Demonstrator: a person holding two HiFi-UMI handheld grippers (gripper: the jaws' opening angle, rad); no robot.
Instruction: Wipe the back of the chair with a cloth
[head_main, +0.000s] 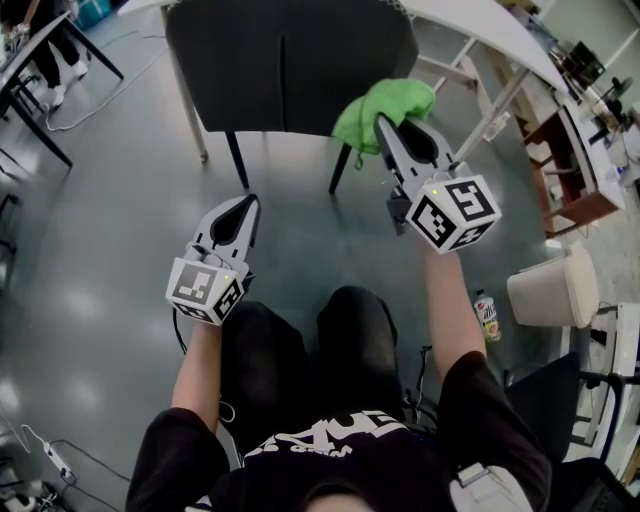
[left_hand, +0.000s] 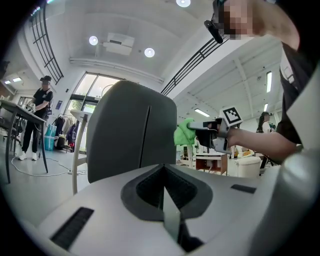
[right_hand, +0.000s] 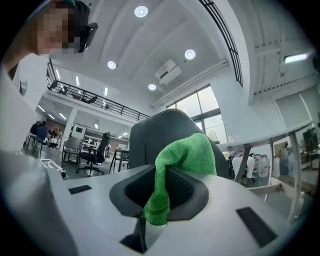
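Right claw (head_main: 388, 128) is clamped on the green cloth (head_main: 392, 103) up by the right edge of the chair back (head_main: 285, 65), left claw (head_main: 243, 203) closed on nothing and hanging back near the person's lap, so I'd press the wad flat and sweep across in overlapping passes.

The cloth (head_main: 385, 112) lies before the right side of the chair (head_main: 285, 65), perhaps touching.
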